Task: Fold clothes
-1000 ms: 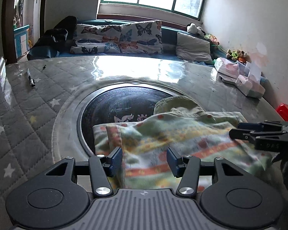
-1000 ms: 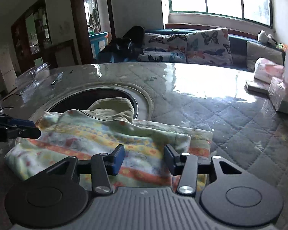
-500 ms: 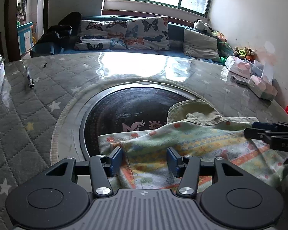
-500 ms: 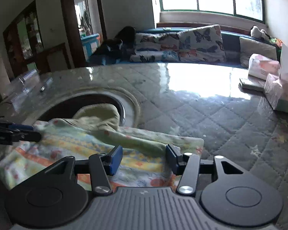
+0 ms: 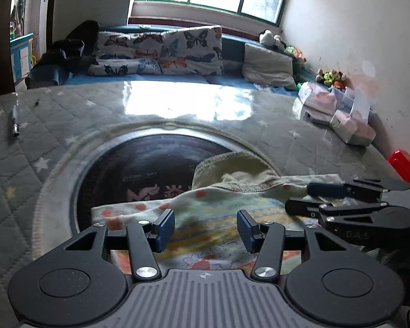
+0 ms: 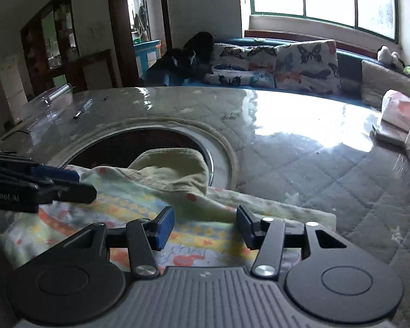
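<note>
The quilted table [image 5: 177, 104] carries the patterned garment [image 5: 213, 227], its long axis crosswise beneath both claws. The left gripper [image 5: 206, 228] and right gripper [image 6: 205, 227] hover above it, released, nothing pinched; the hood end lies just ahead, nearer the right one.

"n Robot.AI" on left tongs [image 6: 76, 184]; "0A5" on right tongs [image 5: 306, 199].
</note>
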`<state>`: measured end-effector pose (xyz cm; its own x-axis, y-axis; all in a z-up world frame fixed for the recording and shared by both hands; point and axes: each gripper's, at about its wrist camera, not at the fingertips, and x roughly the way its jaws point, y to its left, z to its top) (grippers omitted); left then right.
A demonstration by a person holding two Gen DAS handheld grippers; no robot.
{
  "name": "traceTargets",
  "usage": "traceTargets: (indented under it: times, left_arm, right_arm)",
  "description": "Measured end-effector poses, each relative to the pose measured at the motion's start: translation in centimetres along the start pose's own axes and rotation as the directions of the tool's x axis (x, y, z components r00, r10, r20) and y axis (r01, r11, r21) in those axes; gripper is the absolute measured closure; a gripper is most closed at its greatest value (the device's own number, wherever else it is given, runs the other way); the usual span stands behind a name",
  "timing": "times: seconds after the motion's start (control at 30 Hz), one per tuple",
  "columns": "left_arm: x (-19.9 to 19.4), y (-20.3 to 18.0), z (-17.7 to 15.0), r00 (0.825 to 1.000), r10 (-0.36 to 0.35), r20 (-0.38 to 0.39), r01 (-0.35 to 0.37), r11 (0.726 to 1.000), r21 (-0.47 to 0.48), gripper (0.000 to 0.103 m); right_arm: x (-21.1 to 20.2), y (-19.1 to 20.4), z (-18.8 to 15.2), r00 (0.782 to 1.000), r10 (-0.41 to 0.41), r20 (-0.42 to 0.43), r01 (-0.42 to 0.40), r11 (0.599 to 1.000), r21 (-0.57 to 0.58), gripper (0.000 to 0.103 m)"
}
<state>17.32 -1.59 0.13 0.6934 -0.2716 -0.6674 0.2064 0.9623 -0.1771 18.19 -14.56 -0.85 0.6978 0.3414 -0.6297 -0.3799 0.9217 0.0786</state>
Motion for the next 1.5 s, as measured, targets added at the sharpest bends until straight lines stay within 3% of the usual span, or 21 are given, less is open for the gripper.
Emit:
traceTargets:
  times: [0.13, 0.43, 0.8, 0.93, 1.1, 1.5]
  left_arm:
    - [-0.1, 0.0, -0.6, 1.000, 0.006, -0.008, -0.006, 1.000, 0.004, 0.050]
    - [-4.4, -2.4, -4.1, 0.998, -0.055, 0.036, 0.051, 0.994, 0.098, 0.050]
    - [-5.5, -3.8, -7.2, 0.997, -0.029, 0.070, 0.016, 0.983, 0.180, 0.048]
    - [-5.7, -3.2, -7.3, 0.997, -0.029, 0.069, 0.018, 0.988, 0.156, 0.048]
    - [-5.9, -2.3, -7.6, 0.997, -0.022, 0.068, 0.013, 0.992, 0.125, 0.048]
    - [-6.7, -1.4, -7.6, 0.997, -0.018, 0.072, 0.011, 0.996, 0.087, 0.048]
  right_arm:
    - [-1.3, 0.5, 0.0, 1.000, 0.024, 0.005, -0.024, 1.000, -0.005, 0.040]
    - [-5.9, 3.5, -3.3, 0.998, 0.059, 0.033, -0.057, 0.997, -0.059, 0.029]
    - [-6.7, 5.9, -6.3, 0.998, -0.004, 0.062, 0.013, 0.988, -0.152, 0.028]
    - [-7.7, 5.5, -6.3, 0.997, -0.005, 0.078, 0.016, 0.991, -0.136, 0.028]
    - [-7.1, 4.6, -6.9, 0.999, -0.021, 0.036, 0.024, 0.994, -0.106, 0.028]
    - [-9.1, 2.6, -7.2, 0.995, -0.066, 0.078, 0.070, 0.996, -0.049, 0.029]
